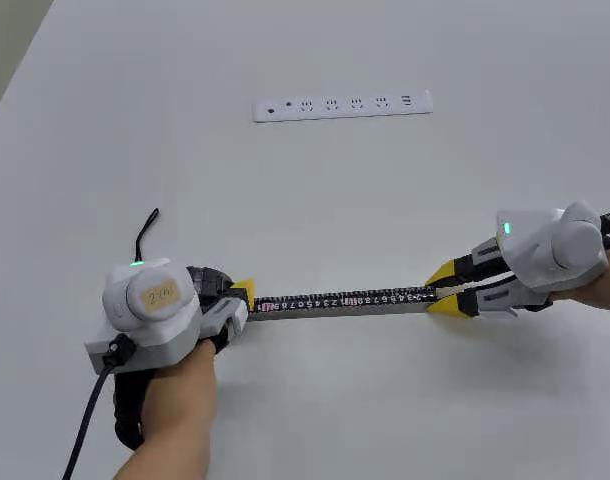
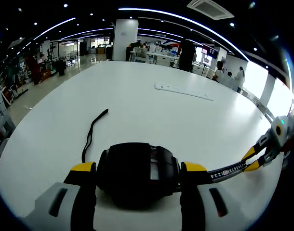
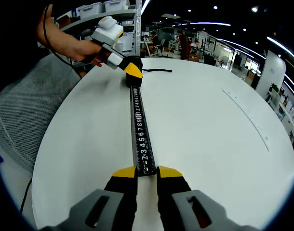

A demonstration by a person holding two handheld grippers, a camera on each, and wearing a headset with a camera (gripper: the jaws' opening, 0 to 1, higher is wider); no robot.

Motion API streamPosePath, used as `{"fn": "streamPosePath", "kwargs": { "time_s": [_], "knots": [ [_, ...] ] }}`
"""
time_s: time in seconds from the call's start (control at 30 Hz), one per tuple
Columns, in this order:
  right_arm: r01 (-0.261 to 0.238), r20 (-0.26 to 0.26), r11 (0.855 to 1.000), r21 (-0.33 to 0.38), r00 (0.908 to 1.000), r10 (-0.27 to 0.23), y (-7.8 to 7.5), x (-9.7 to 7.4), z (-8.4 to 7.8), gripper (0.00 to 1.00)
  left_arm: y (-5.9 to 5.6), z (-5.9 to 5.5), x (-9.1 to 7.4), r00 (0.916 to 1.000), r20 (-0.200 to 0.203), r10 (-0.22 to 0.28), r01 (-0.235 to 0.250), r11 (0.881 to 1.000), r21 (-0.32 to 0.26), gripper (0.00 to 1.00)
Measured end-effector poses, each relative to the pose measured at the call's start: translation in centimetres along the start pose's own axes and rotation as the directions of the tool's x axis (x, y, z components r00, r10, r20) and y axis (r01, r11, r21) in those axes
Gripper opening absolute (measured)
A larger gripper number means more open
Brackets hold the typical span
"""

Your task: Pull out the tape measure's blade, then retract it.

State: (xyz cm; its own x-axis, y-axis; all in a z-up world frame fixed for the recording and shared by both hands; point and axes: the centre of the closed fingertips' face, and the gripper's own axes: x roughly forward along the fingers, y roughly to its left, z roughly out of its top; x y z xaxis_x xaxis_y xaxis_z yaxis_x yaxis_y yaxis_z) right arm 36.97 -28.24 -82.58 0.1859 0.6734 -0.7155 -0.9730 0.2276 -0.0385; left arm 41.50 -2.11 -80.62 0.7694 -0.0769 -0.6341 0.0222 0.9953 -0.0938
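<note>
**A:** What are the left fingers doing?

**B:** The left gripper (image 2: 137, 169) is clamped on the black tape measure (image 2: 137, 179). One yellow fingertip (image 2: 83, 167) presses on each side of its body.

**A:** And the right ones?

**B:** The right gripper (image 3: 147, 172) is pinched closed on the free end of the blade (image 3: 141, 134). The low numbers sit right at its yellow tips.

**A:** So where does the blade run?

**B:** It goes straight out from the right fingers to the tape measure in the left jaws. It lies low over the white table (image 1: 315, 200) in a taut, level line. In the head view it spans the whole gap between the two grippers, which are well apart.

**A:** Anything just past the left fingers?

**B:** A thin black strap (image 2: 91, 132) lies loose on the table beyond the tape measure, curling away from the jaws.

**A:** Further out?

**B:** A white power strip (image 1: 342, 104) lies flat, far ahead of both grippers and well clear of the blade.

**A:** And behind the fingers?

**B:** A hand (image 1: 175, 400) holds the left gripper's handle, with a black cable hanging beside it.
</note>
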Motion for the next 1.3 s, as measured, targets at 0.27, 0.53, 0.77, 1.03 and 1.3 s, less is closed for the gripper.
{"fn": "streamPosePath", "kwargs": {
  "time_s": [0.27,0.53,0.77,1.03,1.3],
  "knots": [
    [-0.001,0.000,1.000,-0.003,1.0000,0.001,0.03,0.00,0.04,0.15,0.06,-0.15,0.13,0.9985,-0.052,0.016,-0.016,1.000,-0.006,0.67],
    [0.000,-0.002,1.000,-0.007,1.0000,0.000,0.08,0.01,0.11,0.15,0.15,-0.50,0.02,0.9958,-0.080,0.045,-0.042,0.999,0.030,0.66],
    [-0.001,-0.013,1.000,-0.023,0.9999,0.001,0.04,0.08,0.06,0.15,0.25,-0.53,0.08,0.9957,-0.081,0.044,-0.039,0.997,0.066,0.65],
    [-0.001,-0.007,1.000,-0.020,1.0000,0.001,0.02,0.23,0.21,0.15,0.30,-0.49,0.14,0.9964,-0.074,0.041,-0.037,0.998,0.045,0.66],
    [-0.004,-0.004,1.000,-0.023,1.0000,0.004,0.03,0.38,0.32,0.15,0.13,-0.74,-0.47,0.9965,-0.075,0.037,-0.034,0.999,0.031,0.67]
  ]
}}
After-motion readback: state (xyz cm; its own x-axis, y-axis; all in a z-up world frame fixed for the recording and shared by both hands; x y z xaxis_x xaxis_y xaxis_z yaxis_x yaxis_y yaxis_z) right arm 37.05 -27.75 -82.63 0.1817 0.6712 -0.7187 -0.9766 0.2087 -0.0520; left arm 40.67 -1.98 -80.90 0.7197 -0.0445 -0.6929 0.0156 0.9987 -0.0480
